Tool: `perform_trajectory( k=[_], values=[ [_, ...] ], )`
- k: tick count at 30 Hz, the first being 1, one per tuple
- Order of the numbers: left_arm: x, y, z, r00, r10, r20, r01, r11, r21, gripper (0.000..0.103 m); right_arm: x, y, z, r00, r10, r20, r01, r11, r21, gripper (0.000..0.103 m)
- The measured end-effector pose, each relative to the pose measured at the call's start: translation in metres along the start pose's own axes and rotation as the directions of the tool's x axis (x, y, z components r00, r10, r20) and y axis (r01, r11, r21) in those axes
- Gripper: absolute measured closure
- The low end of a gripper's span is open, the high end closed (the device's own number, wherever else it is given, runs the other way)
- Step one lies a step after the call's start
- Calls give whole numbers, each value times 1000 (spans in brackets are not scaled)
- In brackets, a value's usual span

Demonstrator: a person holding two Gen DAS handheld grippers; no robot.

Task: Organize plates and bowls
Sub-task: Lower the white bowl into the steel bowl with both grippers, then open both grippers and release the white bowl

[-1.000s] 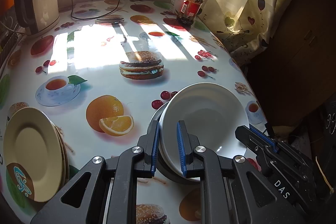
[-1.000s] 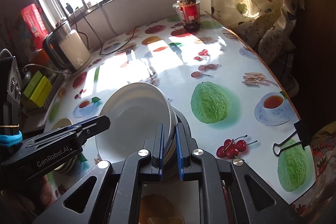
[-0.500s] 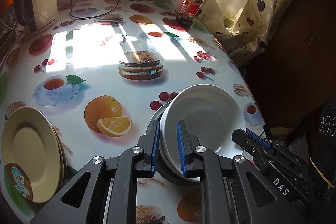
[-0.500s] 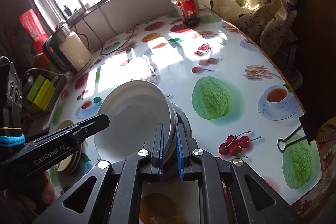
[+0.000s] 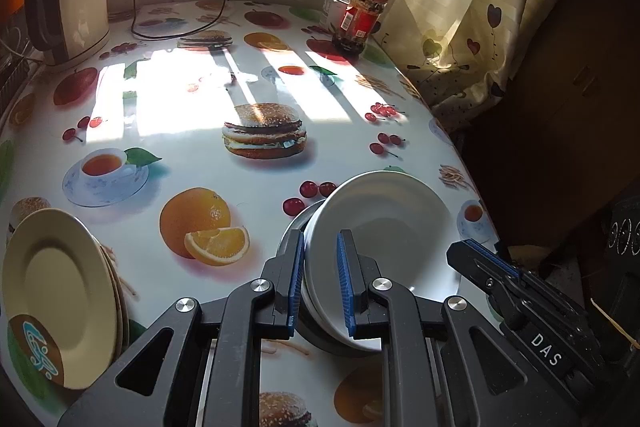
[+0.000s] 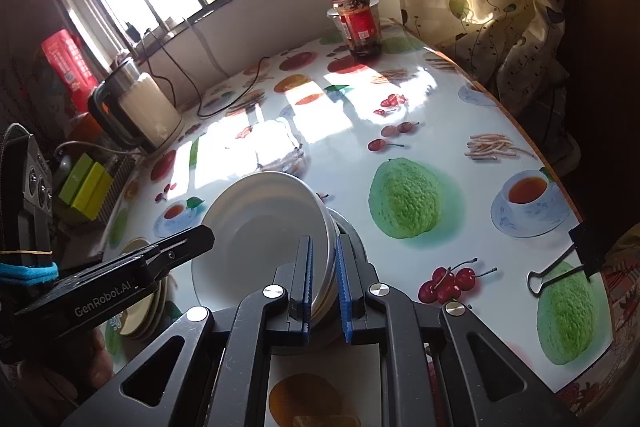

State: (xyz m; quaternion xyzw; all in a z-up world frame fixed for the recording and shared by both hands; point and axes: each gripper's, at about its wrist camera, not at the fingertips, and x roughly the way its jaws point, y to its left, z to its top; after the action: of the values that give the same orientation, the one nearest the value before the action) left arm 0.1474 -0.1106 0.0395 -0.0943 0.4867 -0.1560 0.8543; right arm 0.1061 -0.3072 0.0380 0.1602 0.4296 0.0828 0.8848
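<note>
Beside the yellow plates point(image 5: 60, 299), you are pinching the white bowls point(image 5: 384, 227) with both nearly closed grippers, left gripper point(image 5: 318, 283) and right gripper point(image 6: 323, 283) gripping opposite rims.

White bowls point(image 5: 384, 227) stacked, tilted (over a grey one); cream plates point(image 5: 60, 291) stacked apart.

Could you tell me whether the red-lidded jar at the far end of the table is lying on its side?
No, the jar stands upright on the table with its red lid on top.
</note>
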Motion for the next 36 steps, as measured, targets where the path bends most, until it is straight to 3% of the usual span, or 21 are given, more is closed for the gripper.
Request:
perform_trajectory(
  k=[15, 29, 36],
  values=[
    [-4, 1, 2, 1000, 19, -14, -19, 1000, -16, 86, 5, -8, 2, 997, 65, -40, -62, 995, 77, 89],
    [-2, 6, -3, 1000, -11, -7, 10, 1000, -23, 84, 3, -2, 0, 1000, 21, -22, -21, 999, 28, 88],
    [-6, 9, -9, 999, 35, 37, -36, 999, 16, 76, 2, 3, -3, 1000, -12, -3, 12, 1000, -20, 70]
  ],
)
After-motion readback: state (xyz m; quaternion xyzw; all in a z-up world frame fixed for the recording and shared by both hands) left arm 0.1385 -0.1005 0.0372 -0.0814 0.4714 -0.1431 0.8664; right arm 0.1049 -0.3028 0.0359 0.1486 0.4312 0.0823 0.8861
